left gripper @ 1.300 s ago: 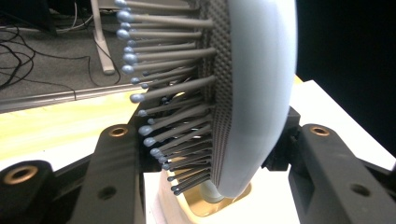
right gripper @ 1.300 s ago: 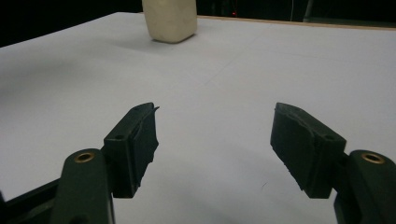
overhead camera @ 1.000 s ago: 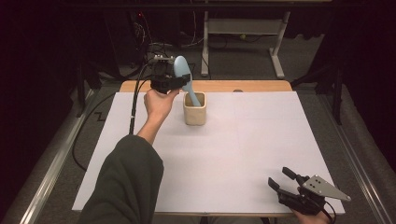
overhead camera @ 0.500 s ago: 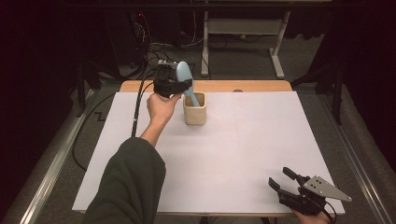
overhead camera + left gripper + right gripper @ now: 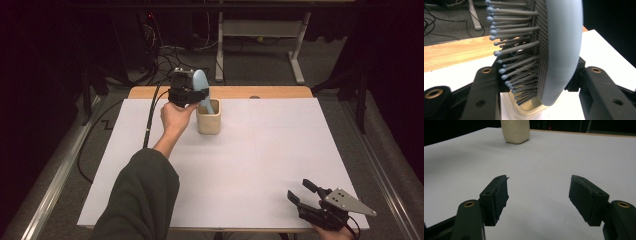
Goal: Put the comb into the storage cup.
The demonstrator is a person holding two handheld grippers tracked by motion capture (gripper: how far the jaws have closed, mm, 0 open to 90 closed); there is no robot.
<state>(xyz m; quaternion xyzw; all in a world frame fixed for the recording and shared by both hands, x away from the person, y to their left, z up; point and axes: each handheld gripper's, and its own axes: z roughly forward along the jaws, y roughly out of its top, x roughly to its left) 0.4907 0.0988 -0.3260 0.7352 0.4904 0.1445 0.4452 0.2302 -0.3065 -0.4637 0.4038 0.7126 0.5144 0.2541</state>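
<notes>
- On top of the wooden table lies a big white sheet. It covers nearly all the wood, so just a strip shows at the far edge. Past that edge the room is dark, and the cables and frame on the floor are hard to make out.
- A person's left arm in a dark sleeve reaches up from the bottom edge, which cuts it off.
- The left gripper is held at the far left of the sheet. Its jaws are clamped on a pale blue hairbrush, gripping the brush head from both sides. In the left gripper view the brush is so close that its top runs out of the picture.
- The hairbrush stands almost upright, leaning a little. Its wide head points up and its handle points down into the cup. The low end of the handle is hidden inside the cup. Grey bristles with small round tips stick out sideways.
- The cream cup stands upright on the sheet, just beside the left hand.
- The right gripper sits at the near right corner, well apart from the cup. Its jaws are wide apart with nothing between them. The hand holding it is mostly cut off.
</notes>
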